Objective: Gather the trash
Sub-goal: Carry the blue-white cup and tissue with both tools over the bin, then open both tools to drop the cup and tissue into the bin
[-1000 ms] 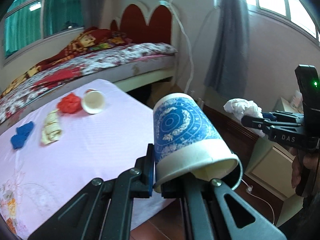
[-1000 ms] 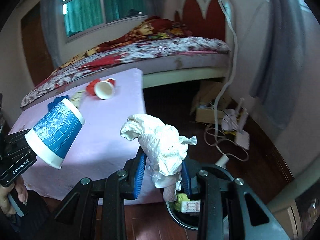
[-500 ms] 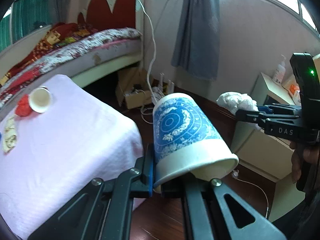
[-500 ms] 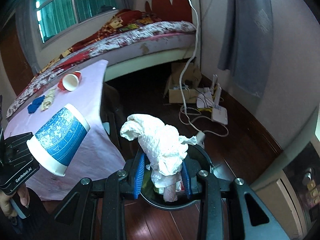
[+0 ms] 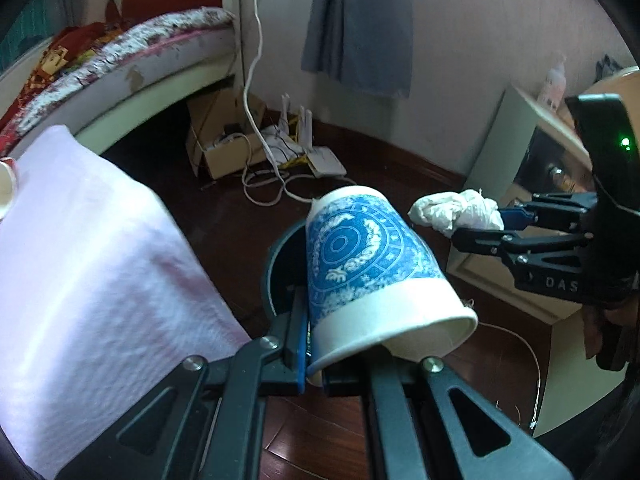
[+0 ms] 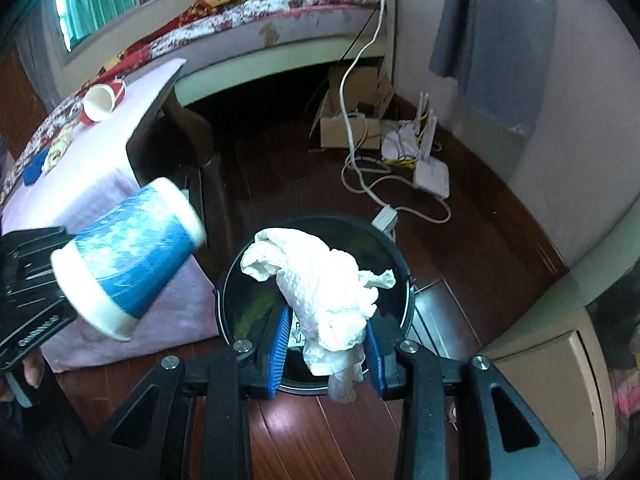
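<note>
My right gripper (image 6: 326, 344) pinches the crumpled tissue (image 6: 320, 284) over the bin (image 6: 394, 256) at frame centre, my left gripper (image 5: 314, 360) clamps the blue paper cup (image 5: 372, 276) near the rim, nothing dropped yet, red cup (image 6: 100, 100) and probably scraps upper left remain, open floor around.

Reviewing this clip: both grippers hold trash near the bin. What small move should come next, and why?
Probably open the right gripper: its crumpled tissue hangs directly over the black bin, so it should drop inside. The left gripper holds the blue cup near the bin's edge.
</note>
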